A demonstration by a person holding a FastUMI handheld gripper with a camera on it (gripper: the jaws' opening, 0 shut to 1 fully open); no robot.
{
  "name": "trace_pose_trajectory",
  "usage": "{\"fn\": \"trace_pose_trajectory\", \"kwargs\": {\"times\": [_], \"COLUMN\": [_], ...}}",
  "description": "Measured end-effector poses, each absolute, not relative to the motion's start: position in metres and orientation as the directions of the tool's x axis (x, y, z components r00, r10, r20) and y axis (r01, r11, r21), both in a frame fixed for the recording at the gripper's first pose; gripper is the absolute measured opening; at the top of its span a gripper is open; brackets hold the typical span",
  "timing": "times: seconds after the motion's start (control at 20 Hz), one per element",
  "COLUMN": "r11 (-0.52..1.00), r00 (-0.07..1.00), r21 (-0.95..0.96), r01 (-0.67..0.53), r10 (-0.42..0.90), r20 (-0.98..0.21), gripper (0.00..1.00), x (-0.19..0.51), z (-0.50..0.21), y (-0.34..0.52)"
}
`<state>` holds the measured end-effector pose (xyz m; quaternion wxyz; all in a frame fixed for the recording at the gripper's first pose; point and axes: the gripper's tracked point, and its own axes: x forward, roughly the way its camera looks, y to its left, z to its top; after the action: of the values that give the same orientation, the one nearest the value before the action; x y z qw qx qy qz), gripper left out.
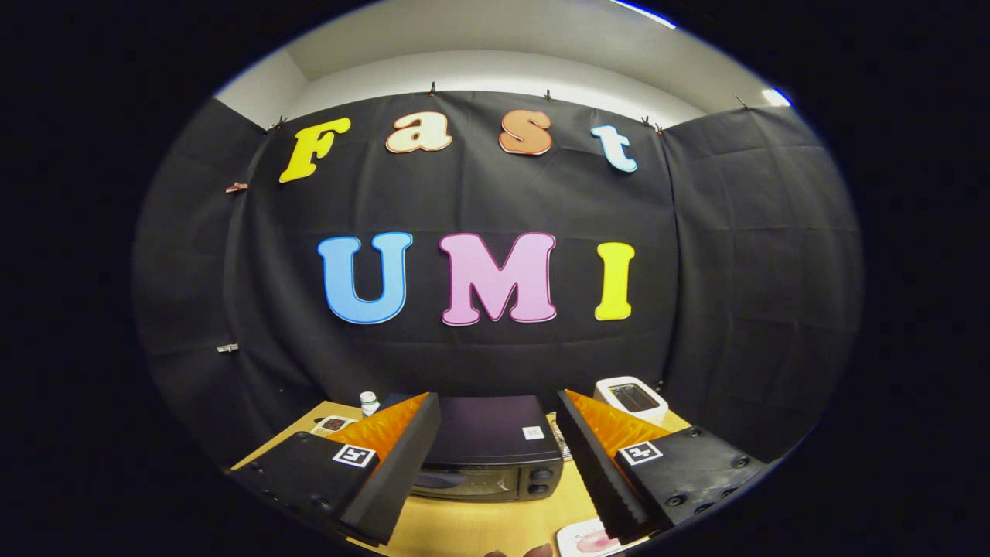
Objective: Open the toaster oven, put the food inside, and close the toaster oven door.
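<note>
Black cloth booth wall behind a wooden worktop [464,530]. I see my gripper [495,464] with fingers spread wide, holding nothing. The toaster oven [491,449] sits beyond and between the fingers, toward the worktop's back edge, door closed, knobs on its right side. A pink food item on a white plate [576,541] lies at the near edge, just beside the right finger. A white toaster [630,398] stands at the back right corner, a small white bottle [369,402] at back left.
</note>
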<state>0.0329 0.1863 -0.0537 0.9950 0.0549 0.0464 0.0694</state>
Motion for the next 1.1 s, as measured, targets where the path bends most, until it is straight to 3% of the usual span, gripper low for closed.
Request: {"fn": "trace_pose_trajectory", "kwargs": {"times": [0.6, 1.1], "r11": [0.988, 0.991], "r00": [0.93, 0.879], "r21": [0.065, 0.061], "r01": [-0.14, -0.119], "r10": [0.153, 0.134], "r20": [-0.335, -0.457], "gripper": [0.98, 0.99], "x": [0.077, 0.094], "z": [-0.188, -0.243], "y": [0.274, 0.291]}}
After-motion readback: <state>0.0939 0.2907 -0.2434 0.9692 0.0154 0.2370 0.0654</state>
